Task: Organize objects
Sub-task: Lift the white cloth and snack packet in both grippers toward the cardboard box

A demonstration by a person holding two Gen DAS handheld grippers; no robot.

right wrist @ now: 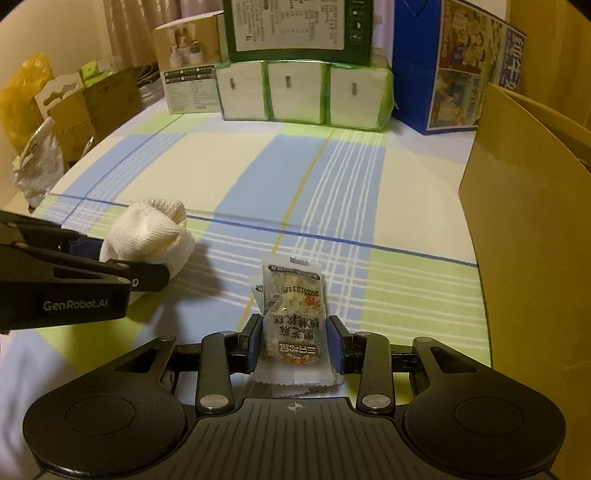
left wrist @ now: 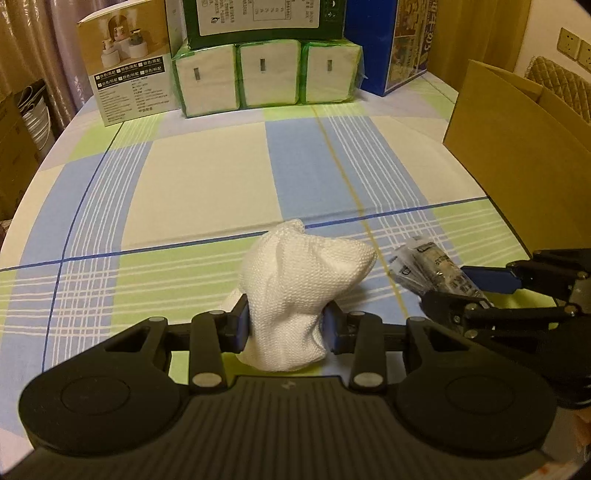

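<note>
Counts: 1 white cloth (left wrist: 295, 291), 1 clear snack pack (right wrist: 293, 321) w/ printed label (maybe a 2nd pack tucked behind it, can't tell), 1 open cardboard box (left wrist: 517, 147) at R edge of the desk (left wrist: 207, 177), 3 green-edged tissue packs (left wrist: 267, 75) in a row at the far end w/ 1 green box (left wrist: 266, 18) stacked on top, 1 tan product box (left wrist: 125, 66) to their L, 1 blue box (left wrist: 384, 44) to their R. Desk has a plaid cover, blue/green/cream. L tongs (left wrist: 288, 325) clamped on the cloth at its lower half, blue pads pressed into both sides; cloth bunched, standing up between the fingers, bottom at or just off the cover, can't tell which. R tongs (right wrist: 295, 343) clamped on the snack pack, pads on its two side edges, pack upright w/ label upside down in the right wrist view. Both tongs level, low over the near end of the desk, pointing toward the far boxes. R tongs just R of L tongs, side by side, near but not touching; cardboard box is further R of the snack pack.
</note>
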